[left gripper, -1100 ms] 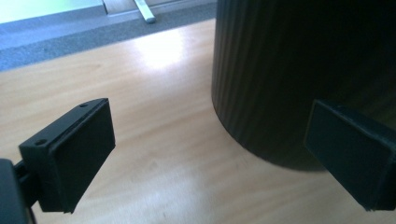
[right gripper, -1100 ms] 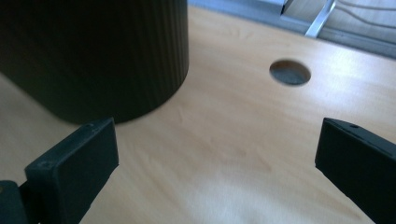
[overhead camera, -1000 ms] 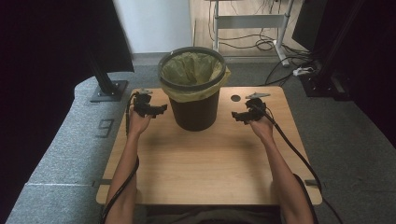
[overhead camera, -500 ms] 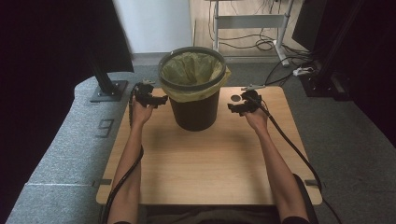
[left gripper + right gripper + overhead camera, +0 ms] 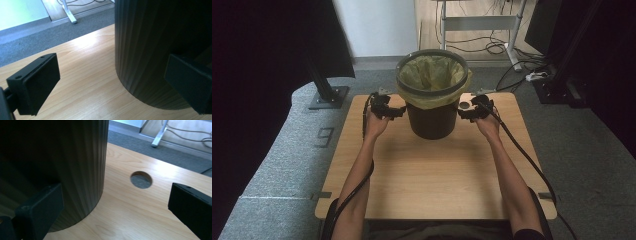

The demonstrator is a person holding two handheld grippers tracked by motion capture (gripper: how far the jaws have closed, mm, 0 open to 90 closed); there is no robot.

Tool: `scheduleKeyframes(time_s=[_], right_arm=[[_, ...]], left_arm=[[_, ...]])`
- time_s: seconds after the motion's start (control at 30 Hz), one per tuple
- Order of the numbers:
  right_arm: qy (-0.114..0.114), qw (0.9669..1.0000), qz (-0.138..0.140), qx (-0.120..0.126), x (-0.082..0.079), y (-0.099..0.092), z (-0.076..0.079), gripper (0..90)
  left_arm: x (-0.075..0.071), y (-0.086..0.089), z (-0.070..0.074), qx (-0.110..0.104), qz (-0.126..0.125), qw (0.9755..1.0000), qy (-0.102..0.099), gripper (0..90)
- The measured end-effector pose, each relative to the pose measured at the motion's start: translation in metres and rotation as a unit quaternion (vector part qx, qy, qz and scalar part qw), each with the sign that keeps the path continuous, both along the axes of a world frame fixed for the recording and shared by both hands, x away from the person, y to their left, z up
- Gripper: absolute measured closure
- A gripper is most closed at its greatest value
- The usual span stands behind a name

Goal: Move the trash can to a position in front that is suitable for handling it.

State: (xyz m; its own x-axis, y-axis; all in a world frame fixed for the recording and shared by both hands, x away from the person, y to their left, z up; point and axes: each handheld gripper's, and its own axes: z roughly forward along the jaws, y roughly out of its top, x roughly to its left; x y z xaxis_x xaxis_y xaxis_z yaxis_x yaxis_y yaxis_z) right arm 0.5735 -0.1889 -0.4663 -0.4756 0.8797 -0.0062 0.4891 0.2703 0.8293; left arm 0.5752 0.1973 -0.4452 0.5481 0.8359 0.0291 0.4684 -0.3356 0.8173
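Observation:
A black ribbed bin [image 5: 432,120] lined with a yellow-green bag [image 5: 432,75] stands at the far middle of the wooden table [image 5: 432,175]. My left gripper [image 5: 398,112] is open at the bin's left side, just short of its wall. In the left gripper view the bin [image 5: 155,47] looms close, with one jaw in front of it and the other over bare table. My right gripper [image 5: 463,114] is open at the bin's right side. In the right gripper view the bin wall [image 5: 62,165] stands behind the left jaw.
A round cable hole [image 5: 141,179] pierces the table just right of the bin, seen as the hole [image 5: 465,105] from above. Grey carpet surrounds the table. A black stand base [image 5: 328,96] sits at the left, a white desk frame [image 5: 482,22] and cables behind.
Both grippers have moved forward and inward from the table's sides, and now flank the bin closely at its base. The bin has not moved.

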Motion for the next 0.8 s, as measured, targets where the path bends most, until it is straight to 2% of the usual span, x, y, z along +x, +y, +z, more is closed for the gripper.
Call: scheduleKeyframes(time_s=[0.07,0.17,0.23,0.27,0.33,0.4,0.47,0.53,0.6,0.67,0.77,0.8], right_arm=[[0.005,1.0,0.004,-0.001,0.001,-0.002,0.0,0.2],[-0.007,1.0,0.0,-0.002,0.005,-0.004,0.002,0.2],[-0.009,1.0,-0.004,0.001,0.007,-0.006,0.002,0.3],[-0.007,0.9998,-0.014,0.011,0.012,-0.011,0.001,0.3],[-0.007,0.9997,-0.018,0.015,0.015,-0.013,0.0,0.4],[-0.003,0.9994,-0.023,0.024,0.02,-0.016,0.001,0.3],[0.0,0.9997,-0.022,0.015,0.025,-0.014,0.003,0.2],[-0.012,0.9998,-0.017,0.007,0.03,-0.011,0.006,0.8],[-0.008,0.9996,-0.027,-0.002,0.037,-0.009,0.007,0.8],[-0.007,0.9996,-0.028,0.005,0.04,-0.01,0.006,0.9],[-0.006,0.9987,-0.034,0.038,0.046,-0.013,0.003,1.0],[-0.004,0.9985,-0.036,0.042,0.048,-0.014,0.002,1.1]], left_arm=[[0.002,0.001,0.0,-0.002,0.003,1.0,-0.002,0.0],[0.009,0.005,0.002,-0.021,0.02,0.9996,-0.002,0.0],[0.014,0.006,0.005,-0.031,0.031,0.999,-0.007,0.0],[0.016,0.006,0.006,-0.034,0.034,0.9988,-0.008,0.0],[0.02,0.005,0.008,-0.019,0.041,0.9989,-0.012,0.0],[0.025,0.004,0.008,-0.013,0.044,0.9989,-0.011,0.0],[0.029,0.003,0.008,-0.012,0.052,0.9985,-0.013,0.0],[0.033,0.003,0.008,-0.013,0.055,0.9983,-0.011,0.0],[0.035,0.002,0.007,-0.008,0.058,0.9982,-0.009,0.0],[0.038,0.002,0.007,-0.008,0.059,0.9982,-0.006,0.0],[0.041,0.001,0.006,-0.01,0.055,0.9984,-0.004,0.0],[0.041,0.0,0.007,-0.01,0.053,0.9985,-0.005,0.5]])
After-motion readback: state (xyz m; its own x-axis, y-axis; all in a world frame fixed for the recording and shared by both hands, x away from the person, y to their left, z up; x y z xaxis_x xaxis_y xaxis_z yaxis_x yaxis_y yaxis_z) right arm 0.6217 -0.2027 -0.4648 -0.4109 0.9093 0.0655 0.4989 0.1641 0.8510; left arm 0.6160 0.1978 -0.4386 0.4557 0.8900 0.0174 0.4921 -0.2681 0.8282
